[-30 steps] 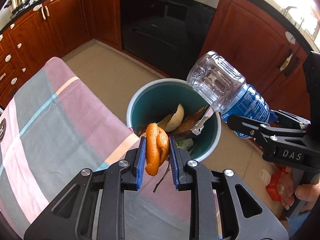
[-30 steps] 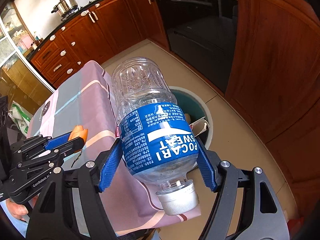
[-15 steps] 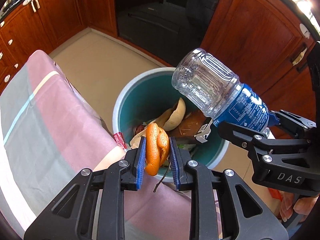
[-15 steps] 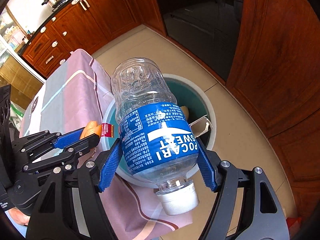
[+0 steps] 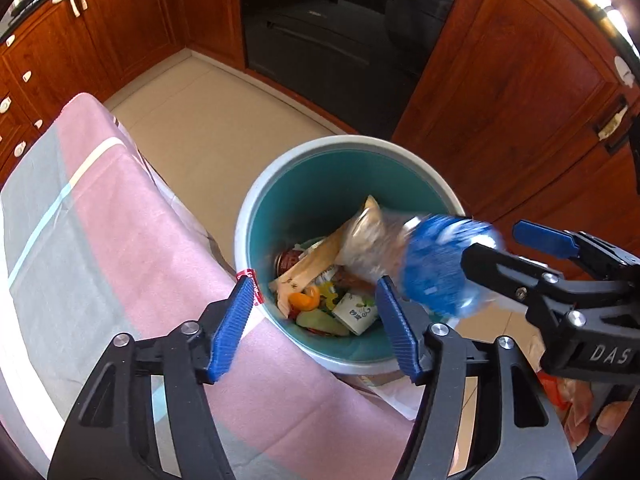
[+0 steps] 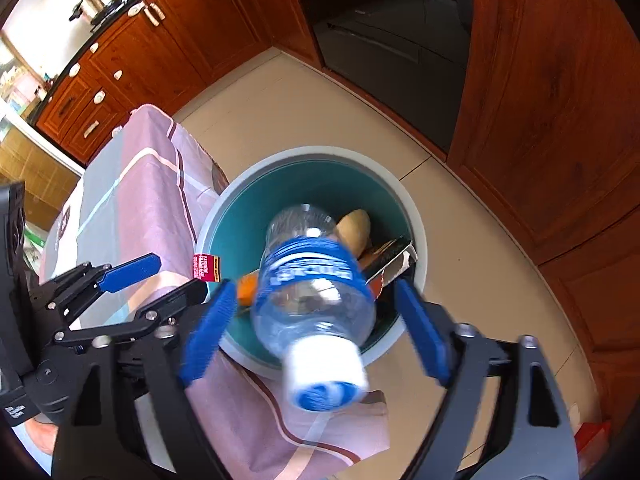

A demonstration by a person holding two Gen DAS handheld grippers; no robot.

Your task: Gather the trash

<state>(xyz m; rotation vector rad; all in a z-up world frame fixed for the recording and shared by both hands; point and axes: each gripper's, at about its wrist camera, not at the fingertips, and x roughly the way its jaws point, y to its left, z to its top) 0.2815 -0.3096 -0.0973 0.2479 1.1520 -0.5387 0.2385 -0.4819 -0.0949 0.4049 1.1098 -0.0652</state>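
Observation:
A round bin (image 5: 280,168) with a grey rim and teal inside stands on the floor beside the table; it also shows in the right wrist view (image 6: 416,216). My left gripper (image 5: 314,326) is open and empty above its near rim. The orange peel (image 5: 304,300) lies inside among other trash. My right gripper (image 6: 316,334) is open, also seen in the left wrist view (image 5: 516,246). The clear bottle with a blue label (image 6: 312,288) is blurred, free between the open fingers, falling bottom-first toward the bin; it also shows in the left wrist view (image 5: 432,264).
The table with a pink and grey checked cloth (image 5: 100,240) touches the bin's left side. Wooden cabinets (image 5: 520,100) and a dark oven door (image 5: 328,40) stand behind the bin. A red wrapper tag (image 6: 206,267) hangs at the bin's rim. An orange bag (image 5: 560,392) lies on the floor at right.
Both grippers have opened over the bin. The orange peel has dropped from my left gripper into the bin. The bottle has left my right gripper's fingers and is falling.

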